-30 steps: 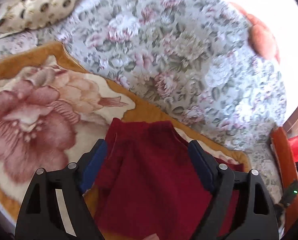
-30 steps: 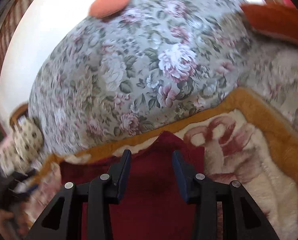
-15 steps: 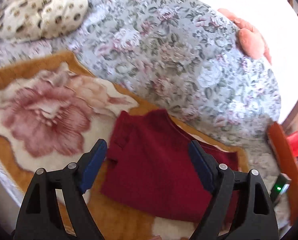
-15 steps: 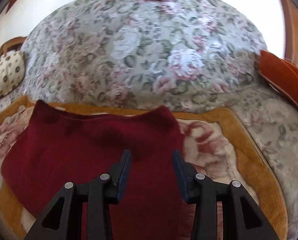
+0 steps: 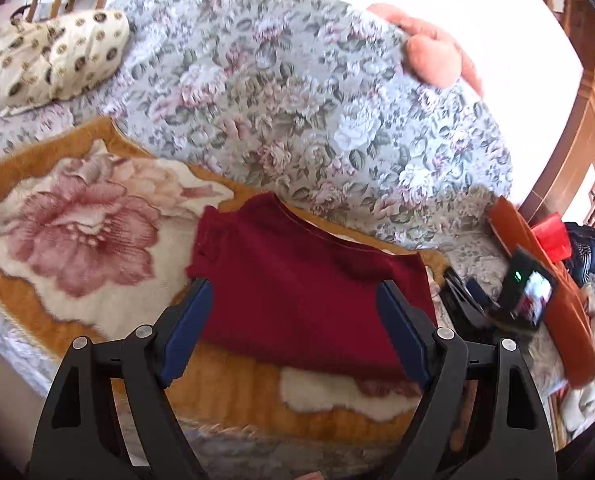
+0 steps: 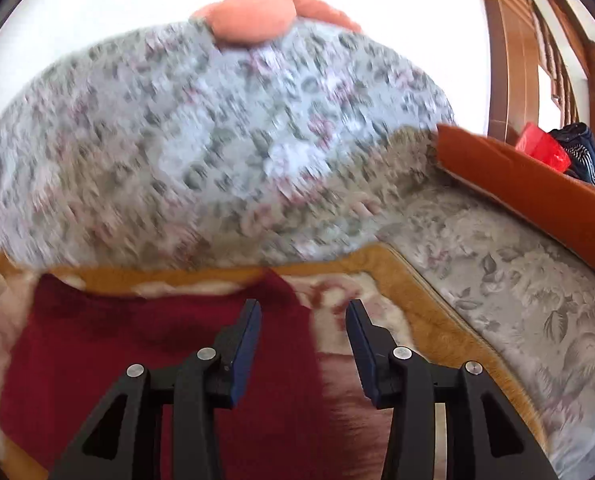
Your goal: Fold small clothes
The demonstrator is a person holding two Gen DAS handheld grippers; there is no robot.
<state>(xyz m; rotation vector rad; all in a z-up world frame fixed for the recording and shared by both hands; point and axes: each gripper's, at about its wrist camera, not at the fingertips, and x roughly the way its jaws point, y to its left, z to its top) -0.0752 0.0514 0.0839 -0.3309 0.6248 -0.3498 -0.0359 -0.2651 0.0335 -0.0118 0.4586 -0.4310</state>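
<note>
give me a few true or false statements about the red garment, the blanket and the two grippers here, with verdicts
1. The dark red garment lies flat on the flower-patterned blanket. True.
2. The left gripper is clamped on the garment. False: its jaws stand wide apart above the cloth, and nothing is pinched between them.
3. A spotted cream pillow lies on the grey floral quilt at the far left. True.
4. The right gripper holds a fold of the garment up off the blanket. False: its jaws are opening with no cloth between them, and the garment lies flat below.
5. The garment is blue. False: it is dark red.
</note>
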